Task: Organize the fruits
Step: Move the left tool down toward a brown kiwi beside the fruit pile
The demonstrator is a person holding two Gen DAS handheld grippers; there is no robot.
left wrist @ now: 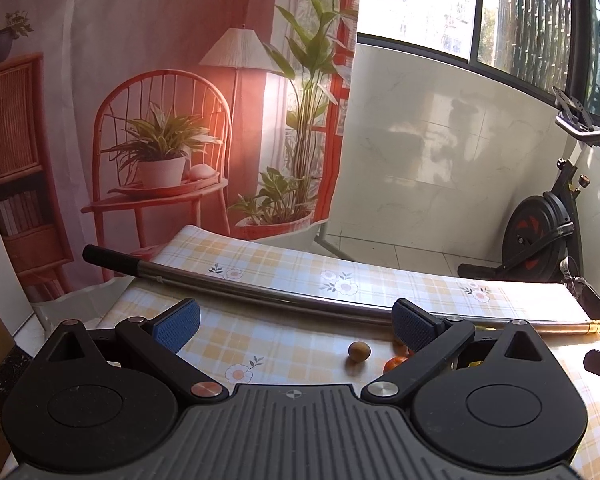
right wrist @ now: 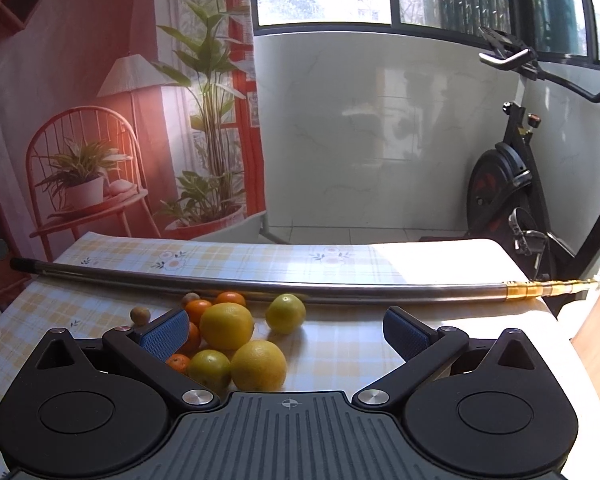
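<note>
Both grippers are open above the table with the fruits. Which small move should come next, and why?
Probably lower the open right gripper toward the lone yellow-green fruit. It sits apart from the pile of oranges, nearly between the fingers, with bare tablecloth around it, so it looks the easiest to grasp without disturbing the others.

We record a tablecloth (right wrist: 340,344) checked in pale yellow and white with small white flower prints, and a silver metal pole (right wrist: 300,284) with a black grip and brass-gold end. Fruits: two yellow-orange oranges (right wrist: 226,326), yellow-green citrus (right wrist: 286,313), small deep-orange mandarins (right wrist: 198,307), a brown-olive round fruit (left wrist: 359,351). Both grippers' pads (right wrist: 166,336) are blue on black bodies.
</note>
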